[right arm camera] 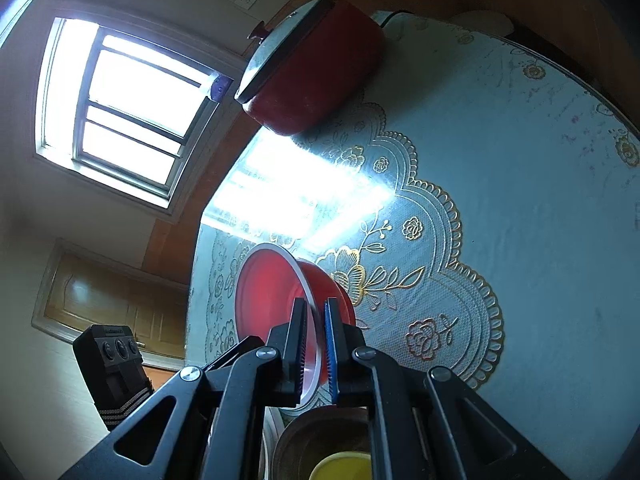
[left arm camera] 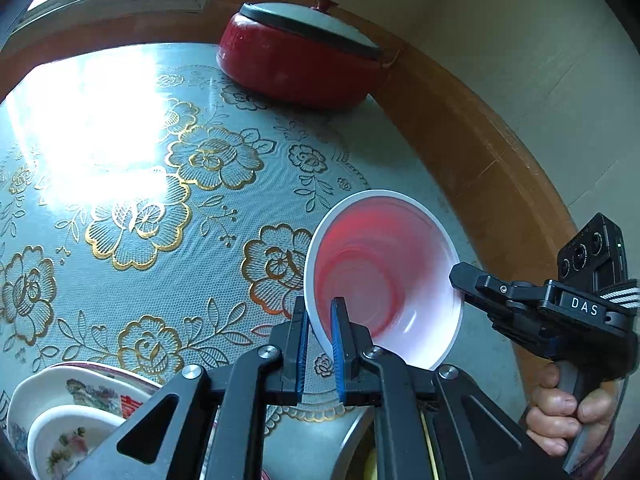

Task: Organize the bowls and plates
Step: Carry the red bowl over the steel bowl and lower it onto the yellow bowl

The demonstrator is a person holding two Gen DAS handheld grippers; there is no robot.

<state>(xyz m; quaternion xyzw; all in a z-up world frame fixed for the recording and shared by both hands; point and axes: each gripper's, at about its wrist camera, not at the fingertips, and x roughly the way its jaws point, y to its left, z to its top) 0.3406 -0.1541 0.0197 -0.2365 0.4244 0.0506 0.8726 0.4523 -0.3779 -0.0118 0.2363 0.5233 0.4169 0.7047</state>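
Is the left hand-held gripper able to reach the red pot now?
Probably not yet: the left hand-held gripper is shut on the bowl, also gripped by the right hand-held gripper. The red pot stands across open tablecloth.

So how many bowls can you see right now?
3: a red bowl held by both grippers, a floral bowl bottom left, a brown bowl below the right gripper. Others may be hidden.

Our right gripper [right arm camera: 316, 344] clamped on the rim of our red bowl [right arm camera: 276, 300], bowl tilted above the floral tablecloth [right arm camera: 500, 200], red lidded pot [right arm camera: 316, 72] far ahead, window [right arm camera: 128, 108] ahead-left, brown bowl [right arm camera: 320, 428] just beneath.
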